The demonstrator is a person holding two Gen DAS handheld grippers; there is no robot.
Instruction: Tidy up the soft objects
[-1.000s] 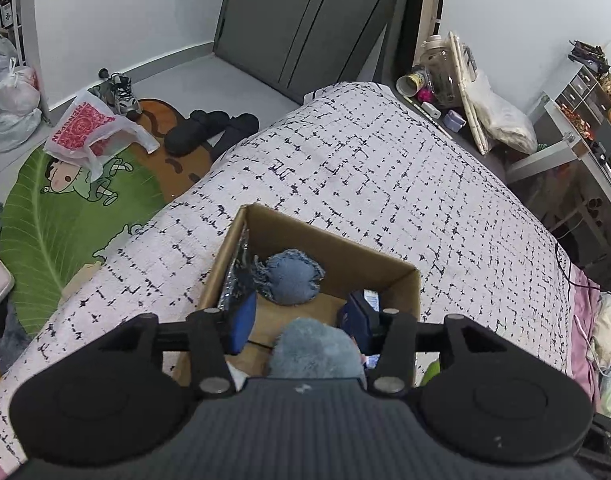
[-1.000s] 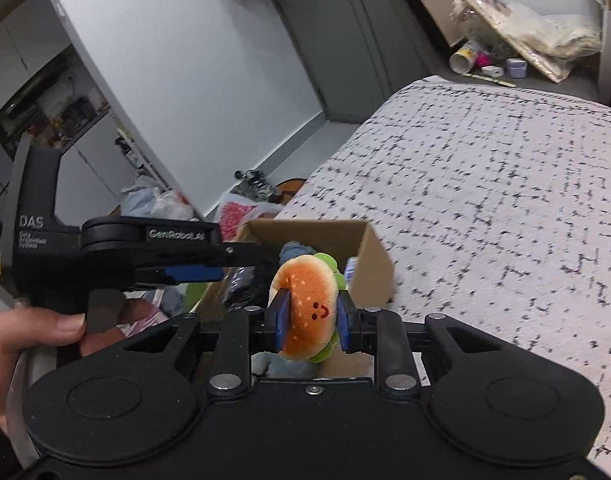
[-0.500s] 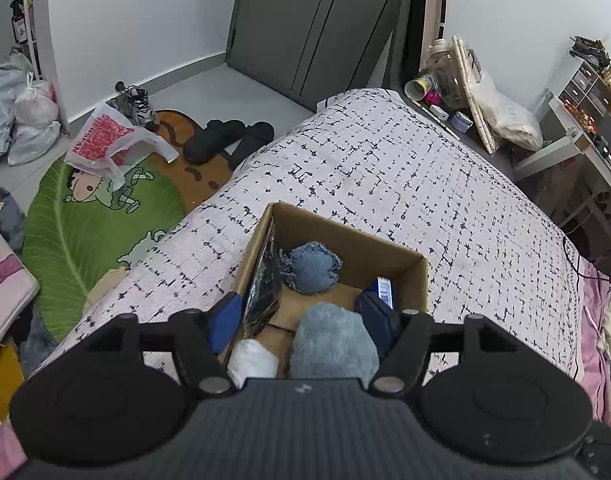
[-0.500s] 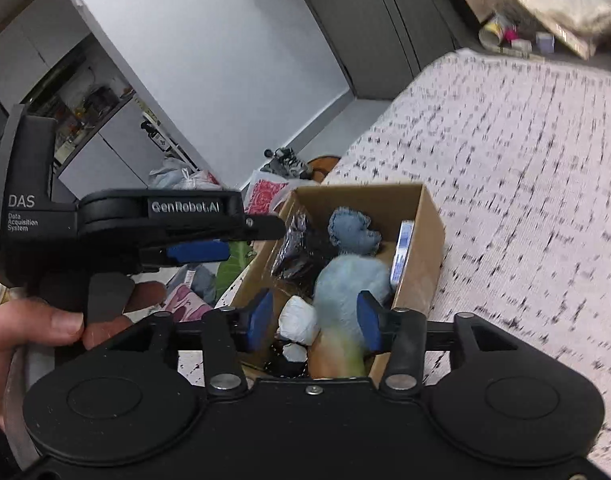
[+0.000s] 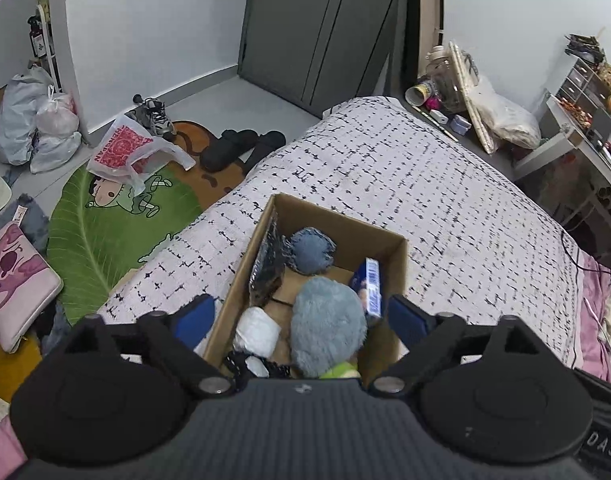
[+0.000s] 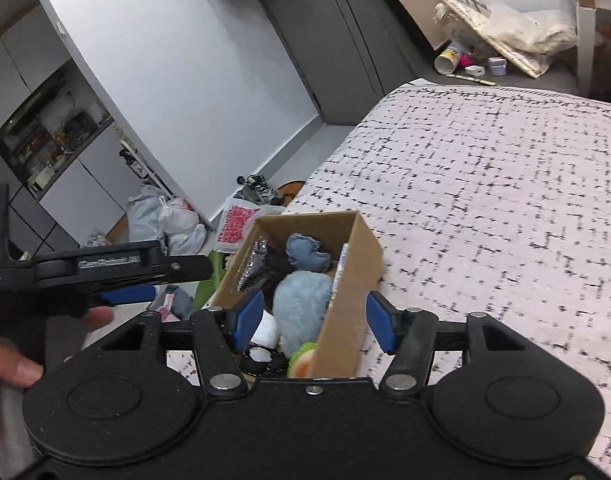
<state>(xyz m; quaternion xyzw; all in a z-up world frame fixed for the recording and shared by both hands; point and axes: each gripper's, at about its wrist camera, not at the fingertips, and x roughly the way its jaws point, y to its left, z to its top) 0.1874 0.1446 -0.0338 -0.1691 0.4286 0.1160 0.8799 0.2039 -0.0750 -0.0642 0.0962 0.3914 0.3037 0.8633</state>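
A cardboard box [image 5: 397, 256] stands on the bed's near corner and also shows in the right wrist view [image 6: 357, 248]. In it lie a fluffy blue plush [image 5: 325, 328], a denim plush [image 5: 311, 250], a white soft item [image 5: 257, 328], a dark packet [image 5: 267, 264] and a blue carton [image 5: 371, 288]. The burger plush [image 6: 303, 362] lies at the box's near end. My left gripper [image 5: 301, 322] is open and empty above the box. My right gripper [image 6: 313, 318] is open and empty over the box's near end.
The bed [image 5: 445, 200] has a white black-flecked cover. The floor on the left holds a green rug [image 5: 97, 232], a plastic bag [image 5: 125, 152], slippers [image 5: 241, 148] and shoes [image 5: 153, 116]. Clutter [image 5: 465, 108] sits beyond the bed, a desk [image 5: 577, 132] on the right.
My right gripper held the burger plush a second ago; it has opened and the plush now lies in the box. Both grippers have opened wider and drawn back from the box.
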